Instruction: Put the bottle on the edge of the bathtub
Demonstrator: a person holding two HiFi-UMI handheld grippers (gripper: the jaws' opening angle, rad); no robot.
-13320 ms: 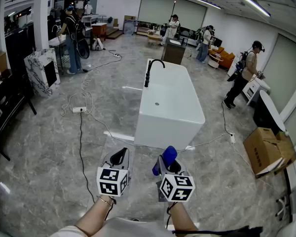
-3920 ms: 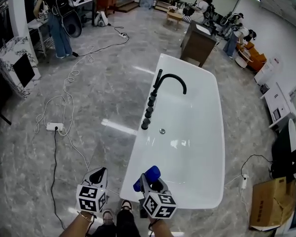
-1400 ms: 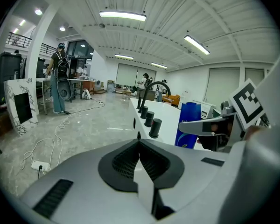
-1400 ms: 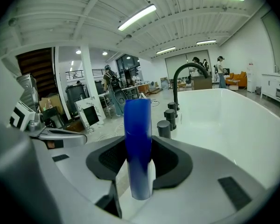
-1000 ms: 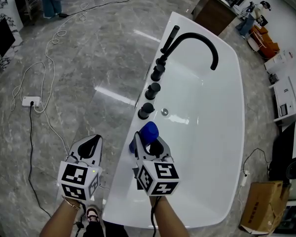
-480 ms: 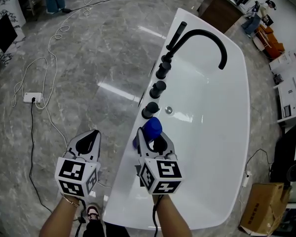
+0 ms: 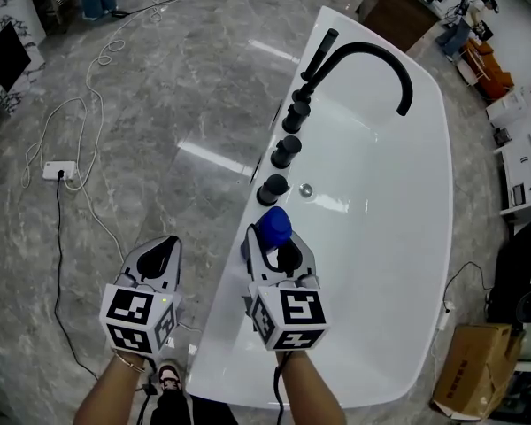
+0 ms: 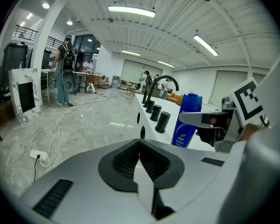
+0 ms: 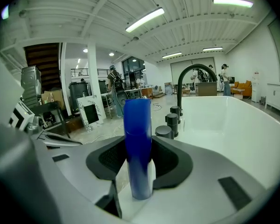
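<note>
A blue bottle (image 7: 273,227) stands upright between the jaws of my right gripper (image 7: 274,239), which is shut on it. In the right gripper view the bottle (image 9: 138,146) fills the gap between the pads. It hovers over the left rim of the white bathtub (image 7: 398,237), just short of the nearest black tap knob (image 7: 272,189). The left gripper view shows the bottle (image 8: 185,126) from the side, with its label. My left gripper (image 7: 159,257) hangs over the floor to the left of the tub, shut and empty.
Along the tub's left rim stand three black knobs (image 7: 285,151) and a tall curved black faucet (image 7: 363,60). A cable and power strip (image 7: 55,170) lie on the marble floor at left. A cardboard box (image 7: 480,361) sits at right. People stand far off (image 8: 64,69).
Over the longer span I walked up to the tub with the bottle. In the last second the right gripper has edged the bottle forward along the rim, toward the nearest knob.
</note>
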